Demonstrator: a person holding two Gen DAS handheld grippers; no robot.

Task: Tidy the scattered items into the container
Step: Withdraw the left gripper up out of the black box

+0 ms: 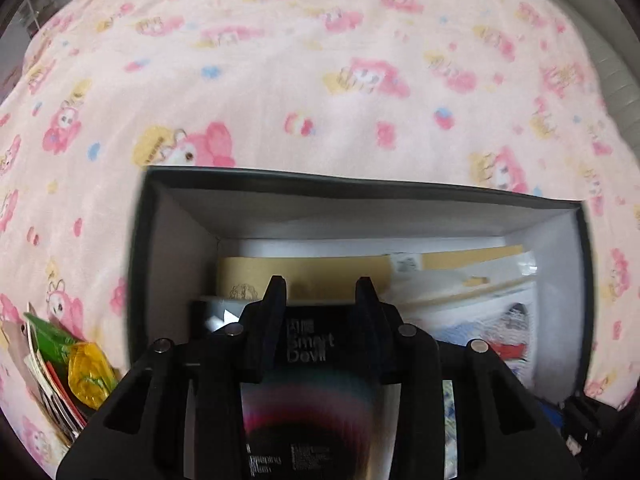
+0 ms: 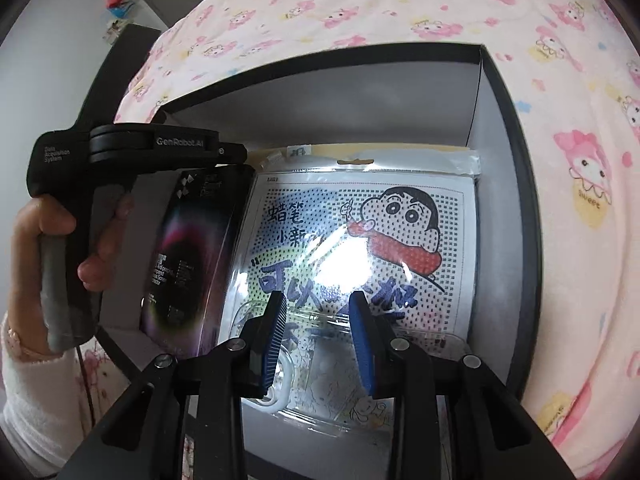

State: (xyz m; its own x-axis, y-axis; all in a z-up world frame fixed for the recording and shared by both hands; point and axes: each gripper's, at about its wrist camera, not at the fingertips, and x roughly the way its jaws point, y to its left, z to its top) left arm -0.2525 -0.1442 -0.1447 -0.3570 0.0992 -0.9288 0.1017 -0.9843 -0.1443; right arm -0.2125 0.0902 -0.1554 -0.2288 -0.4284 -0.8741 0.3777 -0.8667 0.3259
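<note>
One glossy black screen-protector package (image 1: 316, 392) is pinched in the left gripper (image 1: 320, 308) jaws above the dark open box (image 2: 516, 184); the right gripper (image 2: 316, 332) jaws are spread, empty. It could be snagged on the box wall and slip.

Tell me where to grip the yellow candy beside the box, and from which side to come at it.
Grip the yellow candy across its plump middle, coming down from above. It lies on the pink blanket outside the left wall of the black box, leaning against the green packet and some cards, so a sideways approach looks crowded. The wrapper looks slick, so probably close gently.
</note>
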